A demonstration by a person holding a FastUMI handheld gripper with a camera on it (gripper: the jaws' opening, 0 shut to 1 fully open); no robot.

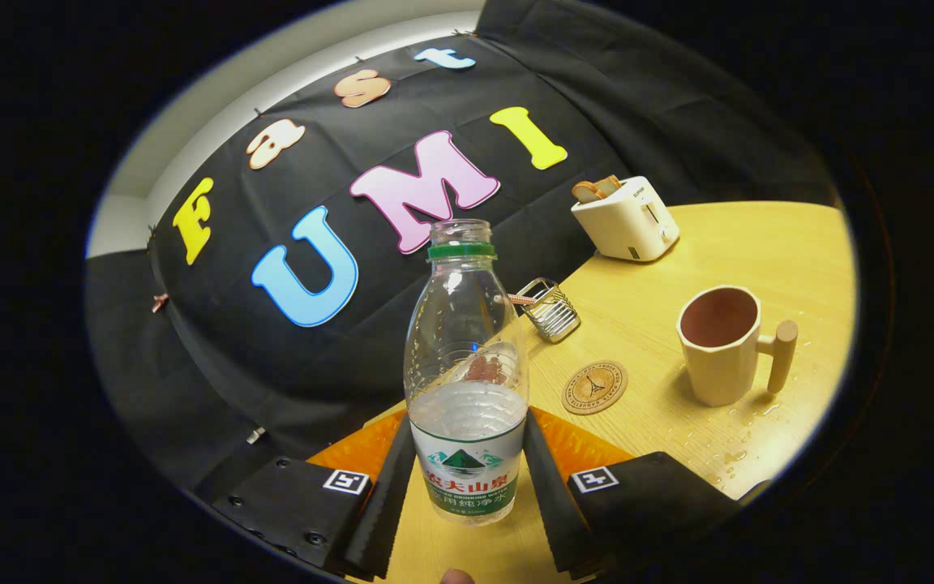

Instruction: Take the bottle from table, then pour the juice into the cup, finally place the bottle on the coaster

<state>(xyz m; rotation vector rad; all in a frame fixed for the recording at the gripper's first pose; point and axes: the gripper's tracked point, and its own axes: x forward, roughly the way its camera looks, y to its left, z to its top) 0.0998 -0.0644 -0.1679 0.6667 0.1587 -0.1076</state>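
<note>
**Bottle clamped between the fingers, cup and coaster beyond**

Gripper [469, 495] closed narrow on the bottle [467, 381], both fingers pressed against its lower sides at the label. Bottle clear plastic, uncapped, green ring at the neck, upright relative to the fingers, clear liquid filling roughly the lower part up to just above the label. Label white and green with a mountain emblem and Chinese characters, too small to make out surely. Small square coded markers on both finger bases. Just beyond the fingers, to the right, a round coaster [594, 388] flat on the wooden table [759, 243], printed with a tower drawing and ring lettering too small to read. Right of the coaster, well apart, the cup [721, 345], pale, faceted, wooden handle, upright, interior looking empty; water drops on the table near it. Farther back, a small wire rack [552, 310] at the table edge. Farthest, a cream toaster [626, 217] with two toast slices standing in its slots.
</note>
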